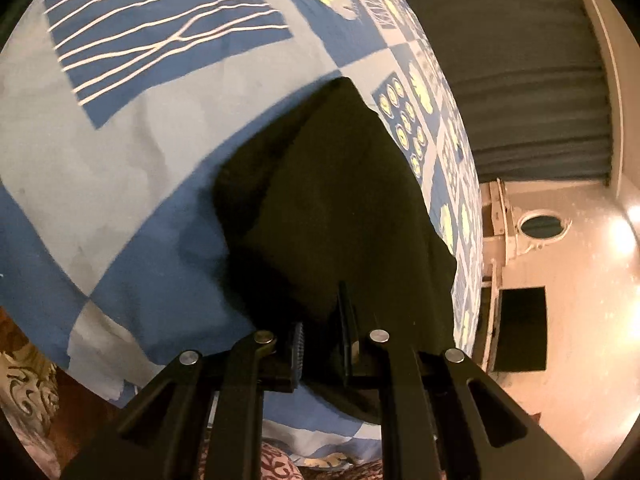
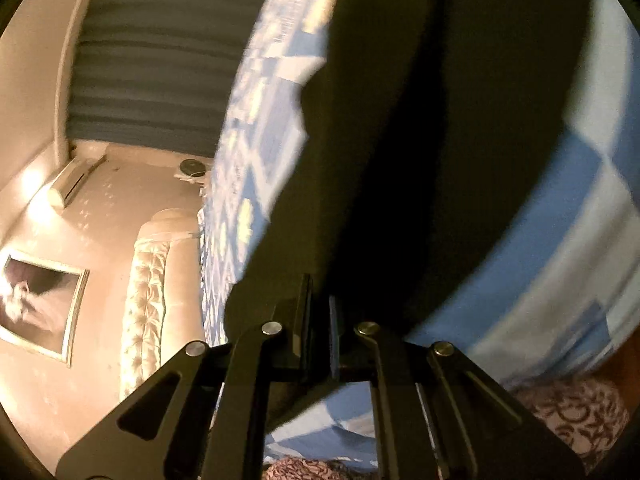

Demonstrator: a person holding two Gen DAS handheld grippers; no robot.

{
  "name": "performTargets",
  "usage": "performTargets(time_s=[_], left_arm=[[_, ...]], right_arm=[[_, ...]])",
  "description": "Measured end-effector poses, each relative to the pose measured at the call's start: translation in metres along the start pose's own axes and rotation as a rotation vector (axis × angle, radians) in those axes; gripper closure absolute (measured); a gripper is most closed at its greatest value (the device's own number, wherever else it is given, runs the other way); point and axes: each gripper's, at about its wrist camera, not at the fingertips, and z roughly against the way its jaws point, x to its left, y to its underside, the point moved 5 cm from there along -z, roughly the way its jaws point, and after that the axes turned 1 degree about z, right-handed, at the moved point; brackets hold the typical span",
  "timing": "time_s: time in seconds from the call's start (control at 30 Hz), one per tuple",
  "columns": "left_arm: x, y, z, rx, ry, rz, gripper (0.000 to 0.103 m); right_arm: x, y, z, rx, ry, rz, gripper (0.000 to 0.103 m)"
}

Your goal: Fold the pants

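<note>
The black pants (image 1: 340,200) lie on a blue and white patterned bedsheet (image 1: 120,140), running away from me toward the bed's far side. My left gripper (image 1: 322,332) is shut on the near edge of the pants, with dark cloth pinched between its jaws. In the right wrist view the pants (image 2: 420,120) fill the middle, blurred, stretching up over the sheet (image 2: 560,220). My right gripper (image 2: 320,316) is shut on the near edge of the pants as well. Both hold the cloth a little above the sheet.
The bed's edge falls off near me, with a brown patterned cover (image 2: 572,412) below. A dark curtain (image 1: 512,80) and a dresser with an oval mirror (image 1: 544,224) stand beyond the bed. A padded headboard (image 2: 148,292) and a framed picture (image 2: 36,304) show in the right wrist view.
</note>
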Motion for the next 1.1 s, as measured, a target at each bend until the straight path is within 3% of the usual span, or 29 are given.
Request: performTargets(time_s=[0.2, 0.47, 0.6, 0.7, 0.8, 0.83, 0.87, 0.93, 1.0, 1.07, 1.1], left_arm=[[-0.004, -0.002, 0.002, -0.005, -0.01, -0.035, 0.089], [-0.012, -0.009, 0.009, -0.029, -0.08, -0.088, 0.092], [-0.004, -0.012, 0.013, -0.038, -0.098, -0.09, 0.092], [0.008, -0.01, 0.011, -0.027, -0.07, -0.042, 0.092], [0.007, -0.012, 0.013, -0.027, -0.052, -0.039, 0.09], [0.004, -0.011, 0.015, -0.031, -0.04, -0.054, 0.088], [0.0, -0.011, 0.02, -0.037, -0.022, -0.082, 0.085], [-0.005, -0.008, 0.029, -0.045, 0.01, -0.114, 0.058], [-0.012, -0.006, 0.043, -0.08, 0.022, -0.143, 0.041], [-0.023, -0.004, 0.055, -0.128, 0.02, -0.18, 0.038], [-0.027, -0.004, 0.059, -0.146, 0.021, -0.193, 0.028]], right_arm=[[0.013, 0.001, 0.005, -0.012, -0.018, 0.041, 0.097], [0.035, 0.01, 0.012, 0.004, -0.059, 0.076, 0.097], [0.023, 0.015, 0.009, 0.02, -0.011, 0.087, 0.097], [0.003, 0.017, 0.003, 0.038, 0.028, 0.055, 0.097], [-0.004, 0.015, 0.005, 0.045, 0.012, 0.007, 0.092], [-0.004, 0.011, 0.011, 0.028, 0.013, 0.0, 0.083], [-0.002, 0.006, 0.018, 0.007, 0.011, -0.003, 0.069], [0.0, -0.016, 0.036, -0.062, 0.011, -0.012, 0.054], [0.0, -0.047, 0.057, -0.139, 0.004, -0.029, 0.051], [-0.005, -0.088, 0.078, -0.226, 0.015, -0.038, 0.05], [-0.012, -0.11, 0.091, -0.285, 0.033, -0.059, 0.05]])
